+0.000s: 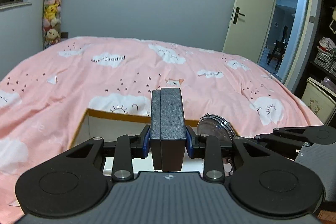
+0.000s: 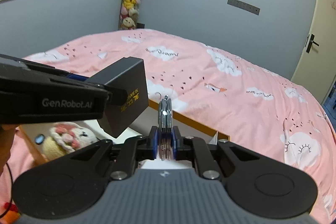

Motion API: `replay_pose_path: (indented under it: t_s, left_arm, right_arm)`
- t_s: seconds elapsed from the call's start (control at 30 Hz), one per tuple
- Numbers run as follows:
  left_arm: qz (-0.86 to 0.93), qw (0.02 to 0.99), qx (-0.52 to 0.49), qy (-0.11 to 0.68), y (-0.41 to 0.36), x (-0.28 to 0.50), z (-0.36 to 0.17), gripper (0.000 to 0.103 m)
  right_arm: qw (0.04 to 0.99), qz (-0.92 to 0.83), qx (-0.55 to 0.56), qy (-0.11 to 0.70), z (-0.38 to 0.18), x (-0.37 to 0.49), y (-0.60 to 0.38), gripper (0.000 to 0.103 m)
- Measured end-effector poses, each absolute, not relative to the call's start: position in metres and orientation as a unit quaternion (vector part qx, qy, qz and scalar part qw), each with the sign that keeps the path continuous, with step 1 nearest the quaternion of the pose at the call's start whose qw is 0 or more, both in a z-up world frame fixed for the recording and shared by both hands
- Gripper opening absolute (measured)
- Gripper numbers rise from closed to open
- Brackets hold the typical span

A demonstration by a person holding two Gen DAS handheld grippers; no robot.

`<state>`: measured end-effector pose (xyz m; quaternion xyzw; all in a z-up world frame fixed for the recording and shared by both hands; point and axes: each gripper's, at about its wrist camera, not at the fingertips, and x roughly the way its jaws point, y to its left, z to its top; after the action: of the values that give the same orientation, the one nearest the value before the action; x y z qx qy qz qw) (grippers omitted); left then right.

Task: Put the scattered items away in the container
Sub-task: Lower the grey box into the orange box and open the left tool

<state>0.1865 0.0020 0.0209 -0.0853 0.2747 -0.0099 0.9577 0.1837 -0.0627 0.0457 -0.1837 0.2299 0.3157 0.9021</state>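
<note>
two items held above the container (image 1: 80, 125): left hand-held gripper (image 1: 168, 143) clenches dark box (image 1: 168, 117), right hand-held gripper (image 2: 166, 143) clenches round compact (image 2: 165, 113); next, lower and release.

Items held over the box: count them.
2. The black box is clamped in the left gripper; the round silver case in the right gripper. Others may be hidden.

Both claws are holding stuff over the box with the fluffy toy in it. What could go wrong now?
The left gripper pinches the dark box low down, so it might tip. The right gripper holds the round shiny case by its thin edge; it may slip onto the plush toy. They hang close and might bump.
</note>
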Motion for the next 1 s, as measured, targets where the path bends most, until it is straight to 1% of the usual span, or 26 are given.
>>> replay_pose_path:
  t_s: [0.2, 0.43, 0.77, 1.0]
  left_arm:
    - [0.000, 0.949, -0.095, 0.300, 0.004, 0.198, -0.001, 0.037]
    - [0.004, 0.941, -0.108, 0.322, 0.004, 0.207, -0.013, 0.037]
    - [0.005, 0.935, -0.117, 0.336, 0.000, 0.213, -0.018, 0.038]
    - [-0.001, 0.936, -0.100, 0.339, -0.006, 0.211, -0.018, 0.038]
  right_arm:
    - [0.896, 0.313, -0.206, 0.240, 0.030, 0.194, -0.057, 0.014]
    - [0.891, 0.303, -0.216, 0.260, 0.011, 0.198, -0.054, 0.014]
    - [0.882, 0.301, -0.227, 0.282, -0.006, 0.205, -0.050, 0.014]
    - [0.877, 0.304, -0.227, 0.296, -0.010, 0.205, -0.050, 0.014]
